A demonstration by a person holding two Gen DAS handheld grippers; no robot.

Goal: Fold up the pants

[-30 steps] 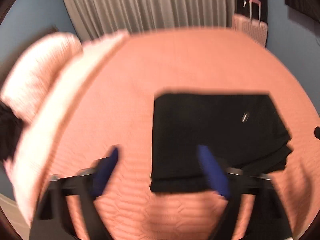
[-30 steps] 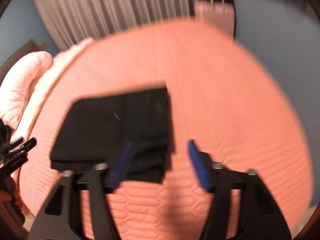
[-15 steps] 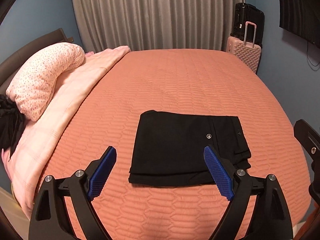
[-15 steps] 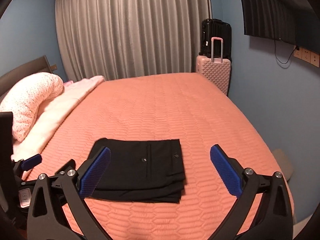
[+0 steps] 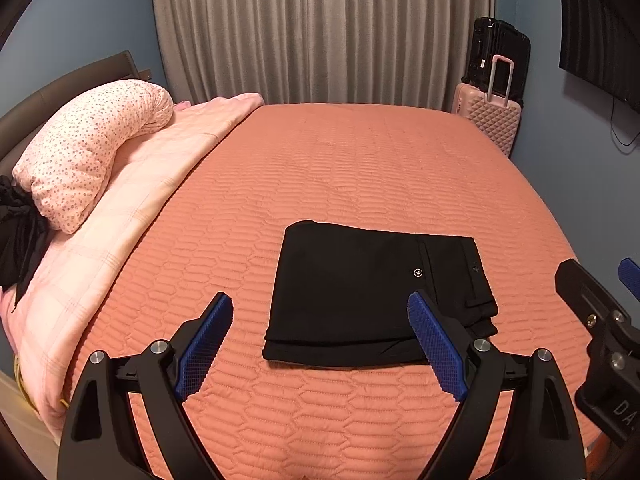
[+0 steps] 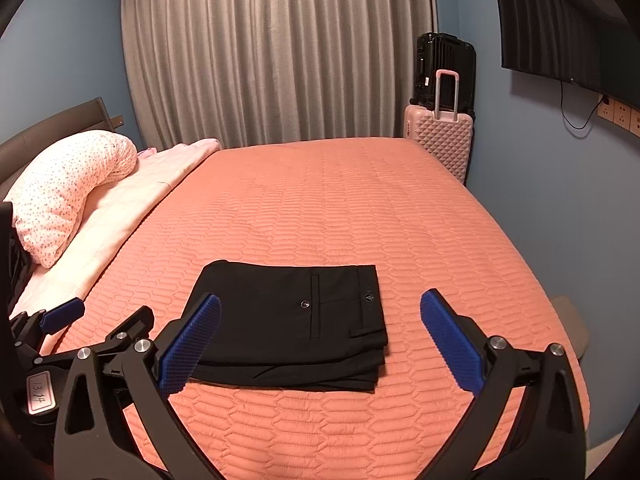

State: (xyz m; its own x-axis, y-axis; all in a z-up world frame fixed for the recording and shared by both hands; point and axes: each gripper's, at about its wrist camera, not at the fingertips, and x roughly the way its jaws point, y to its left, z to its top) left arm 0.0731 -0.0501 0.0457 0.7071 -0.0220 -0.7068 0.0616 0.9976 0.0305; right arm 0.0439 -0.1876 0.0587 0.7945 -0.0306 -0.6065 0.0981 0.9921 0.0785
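The black pants (image 5: 368, 292) lie folded into a flat rectangle near the front edge of the orange quilted bed (image 5: 360, 168); they also show in the right wrist view (image 6: 296, 320). My left gripper (image 5: 320, 320) is open and empty, held above and in front of the pants. My right gripper (image 6: 320, 320) is open and empty too, held back from the pants. The right gripper's body shows at the right edge of the left wrist view (image 5: 600, 332). The left gripper shows at the left edge of the right wrist view (image 6: 64, 316).
A spotted pink pillow (image 5: 88, 148) and a folded pink blanket (image 5: 132, 208) lie along the bed's left side. A dark garment (image 5: 16, 232) lies beside the pillow. A pink suitcase (image 6: 440, 140) and a black one (image 6: 444, 68) stand by the curtain. A TV (image 6: 560, 28) hangs on the right wall.
Both grippers have pulled back and up from the pants, which now lie folded and untouched. The views have steadied after a blurred motion.
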